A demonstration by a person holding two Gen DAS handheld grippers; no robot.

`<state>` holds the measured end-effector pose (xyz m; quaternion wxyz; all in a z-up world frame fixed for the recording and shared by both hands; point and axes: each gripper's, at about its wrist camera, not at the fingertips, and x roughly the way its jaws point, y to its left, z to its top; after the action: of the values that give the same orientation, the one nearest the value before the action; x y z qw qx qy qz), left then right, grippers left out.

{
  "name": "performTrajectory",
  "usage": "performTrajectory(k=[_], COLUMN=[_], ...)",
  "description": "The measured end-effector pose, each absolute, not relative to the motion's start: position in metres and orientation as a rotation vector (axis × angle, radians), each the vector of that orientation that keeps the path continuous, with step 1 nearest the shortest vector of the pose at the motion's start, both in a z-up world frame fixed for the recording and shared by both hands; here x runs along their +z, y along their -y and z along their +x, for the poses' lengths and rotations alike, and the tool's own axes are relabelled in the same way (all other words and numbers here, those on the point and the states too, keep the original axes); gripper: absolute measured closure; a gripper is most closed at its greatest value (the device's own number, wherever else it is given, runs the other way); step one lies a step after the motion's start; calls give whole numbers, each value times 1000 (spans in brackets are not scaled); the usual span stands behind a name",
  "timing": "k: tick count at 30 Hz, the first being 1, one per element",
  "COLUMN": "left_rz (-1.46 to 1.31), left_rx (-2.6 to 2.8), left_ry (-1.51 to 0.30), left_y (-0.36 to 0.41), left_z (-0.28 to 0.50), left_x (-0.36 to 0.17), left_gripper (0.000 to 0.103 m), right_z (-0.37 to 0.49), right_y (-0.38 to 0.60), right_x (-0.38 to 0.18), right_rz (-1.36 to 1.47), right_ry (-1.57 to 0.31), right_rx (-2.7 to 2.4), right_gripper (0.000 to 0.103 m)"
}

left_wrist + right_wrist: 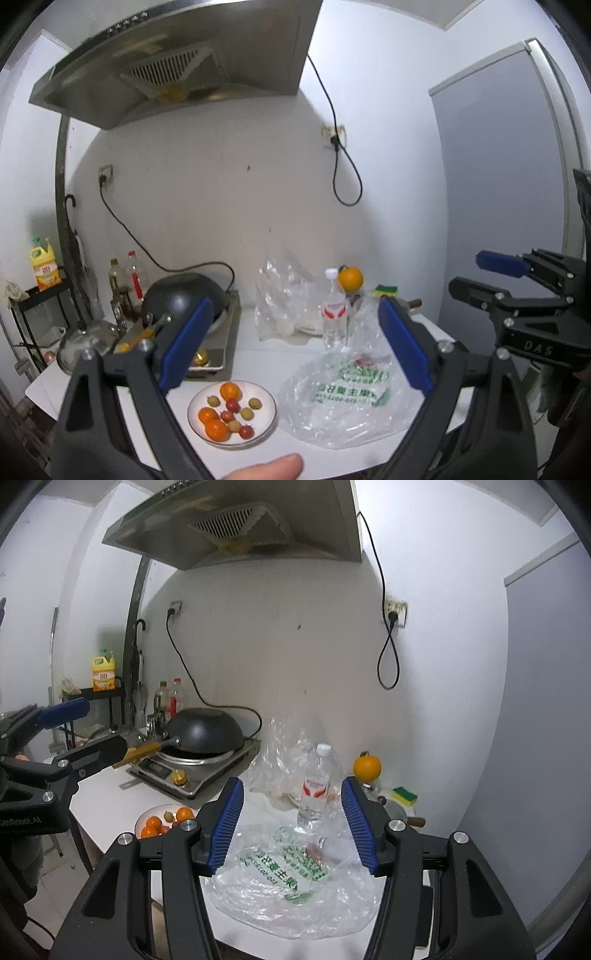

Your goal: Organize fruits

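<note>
A white plate near the table's front left holds small oranges, red cherry tomatoes and pale green fruits. In the right wrist view the plate is partly hidden by my finger. A crumpled clear plastic bag with green print lies flat to its right. One larger orange sits at the back. My left gripper hangs open above the table, holding nothing. My right gripper stands open over the bag, also holding nothing.
A water bottle and a second clear bag stand behind the flat bag. A black wok rests on an induction cooker at the left. A sponge lies at back right. A range hood hangs overhead. A thumb shows at the bottom edge.
</note>
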<state>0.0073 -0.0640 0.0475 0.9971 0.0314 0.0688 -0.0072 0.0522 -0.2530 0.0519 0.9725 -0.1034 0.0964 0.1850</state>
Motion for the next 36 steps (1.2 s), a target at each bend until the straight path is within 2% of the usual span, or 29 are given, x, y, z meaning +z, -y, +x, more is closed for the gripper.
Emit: performTrajectory(k=[13, 23, 36], left_rz=[67, 69, -41], left_rx=[18, 49, 101], left_ry=[-38, 34, 45], left_y=[60, 58, 42], left_z=[-32, -56, -41], left_x=[86, 110, 99], left_gripper=[11, 11, 9], right_z=[17, -4, 5], right_y=[258, 264, 277], right_x=[89, 113, 109], right_rz=[-210, -188, -154], right_ry=[-97, -20, 10], right_rx=[365, 348, 272], right_gripper=[42, 33, 31])
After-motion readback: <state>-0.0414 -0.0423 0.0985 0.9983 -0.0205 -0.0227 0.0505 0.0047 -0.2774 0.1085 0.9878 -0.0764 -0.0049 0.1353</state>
